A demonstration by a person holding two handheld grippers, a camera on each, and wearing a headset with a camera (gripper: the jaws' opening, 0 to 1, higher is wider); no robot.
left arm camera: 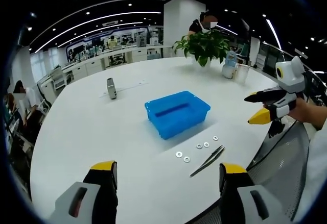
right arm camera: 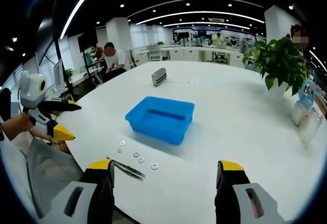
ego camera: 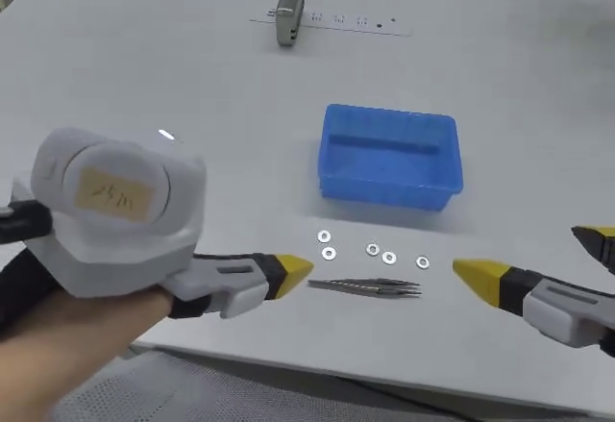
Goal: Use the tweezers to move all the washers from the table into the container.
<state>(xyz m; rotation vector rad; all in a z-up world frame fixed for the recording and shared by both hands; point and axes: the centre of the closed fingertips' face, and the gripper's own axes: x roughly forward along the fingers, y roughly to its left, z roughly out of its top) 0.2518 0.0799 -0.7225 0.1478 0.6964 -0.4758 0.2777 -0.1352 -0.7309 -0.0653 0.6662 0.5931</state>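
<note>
Several small metal washers [ego camera: 373,249] lie in a loose row on the white table [ego camera: 192,86], just in front of a blue container [ego camera: 389,158]. Silver tweezers [ego camera: 370,286] rest flat on the table below the washers. My left gripper [ego camera: 283,273] hovers left of the tweezers, its yellow tip almost at their end; its jaws stand open [left arm camera: 168,175] with nothing between them. On the right, my right gripper [ego camera: 528,252] is open too [right arm camera: 164,170], a short way from the tweezers [right arm camera: 127,170]. The container [left arm camera: 177,113] looks empty inside.
A grey metal block [ego camera: 289,9] stands on a white power strip [ego camera: 336,21] at the far side. The table's near edge runs just below both grippers. A potted plant [left arm camera: 204,45] and bottles [left arm camera: 232,66] stand further off, and people sit at desks behind.
</note>
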